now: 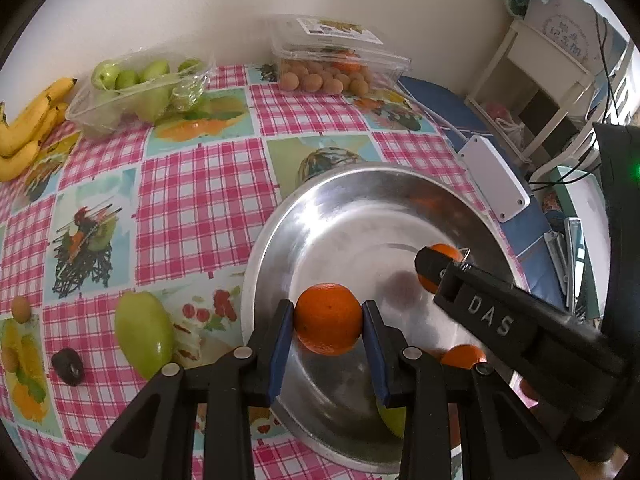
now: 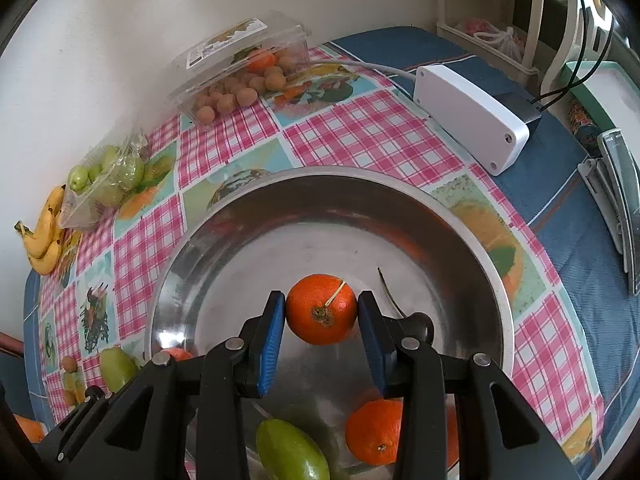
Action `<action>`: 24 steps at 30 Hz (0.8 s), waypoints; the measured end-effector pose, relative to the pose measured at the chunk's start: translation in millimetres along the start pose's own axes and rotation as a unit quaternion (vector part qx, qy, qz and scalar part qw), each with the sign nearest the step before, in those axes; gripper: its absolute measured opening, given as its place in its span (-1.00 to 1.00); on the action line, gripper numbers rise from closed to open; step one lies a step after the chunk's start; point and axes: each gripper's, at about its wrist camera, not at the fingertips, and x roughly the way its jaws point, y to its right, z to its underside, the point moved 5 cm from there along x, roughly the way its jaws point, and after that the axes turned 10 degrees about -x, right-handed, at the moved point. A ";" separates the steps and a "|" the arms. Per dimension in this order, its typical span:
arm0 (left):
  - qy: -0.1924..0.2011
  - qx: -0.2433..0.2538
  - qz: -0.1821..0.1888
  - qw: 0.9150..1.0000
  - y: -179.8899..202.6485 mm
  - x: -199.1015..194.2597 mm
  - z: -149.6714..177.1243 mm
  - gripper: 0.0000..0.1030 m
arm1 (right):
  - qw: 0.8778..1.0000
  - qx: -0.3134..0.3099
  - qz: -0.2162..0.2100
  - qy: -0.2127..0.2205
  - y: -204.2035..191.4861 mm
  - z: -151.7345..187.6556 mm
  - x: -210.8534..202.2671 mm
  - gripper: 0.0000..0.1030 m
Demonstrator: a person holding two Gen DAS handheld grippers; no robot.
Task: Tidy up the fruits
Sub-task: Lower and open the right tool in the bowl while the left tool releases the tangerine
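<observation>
My left gripper (image 1: pixel 328 312) is shut on an orange (image 1: pixel 328 320), held just above the near side of a wide steel bowl (image 1: pixel 360 200). My right gripper (image 2: pixel 321 304) is shut on a second orange (image 2: pixel 321 316) with a stem, over the middle of the bowl (image 2: pixel 480 232). In the left wrist view, the right gripper's finger (image 1: pixel 430 264) shows at the right with its orange (image 1: pixel 444 254). A third orange (image 2: pixel 374 432) and a green mango (image 2: pixel 292 452) lie in the bowl's near side.
On the checked tablecloth left of the bowl lie a green mango (image 1: pixel 144 332), a dark fruit (image 1: pixel 68 366) and a small brown fruit (image 1: pixel 21 308). Bananas (image 1: pixel 28 128), a tray of green fruit (image 1: pixel 136 88) and a clear box of small brown fruit (image 1: pixel 332 64) line the wall. A white box (image 2: pixel 468 116) sits at the right.
</observation>
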 end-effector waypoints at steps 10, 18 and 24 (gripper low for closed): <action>0.012 0.008 -0.004 1.000 0.8 12.4 -11.9 -0.29 | 1.000 0.002 0.000 -0.003 -0.8 -3.1 7.2 -0.24; 0.009 0.007 -0.005 1.000 -4.6 23.5 -12.5 -0.29 | 1.000 0.006 -0.002 -0.007 -1.1 -5.6 12.9 -0.24; 0.008 0.006 -0.008 1.000 -5.0 24.3 -12.1 -0.29 | 1.000 0.009 -0.003 -0.010 -2.0 -5.2 13.5 -0.23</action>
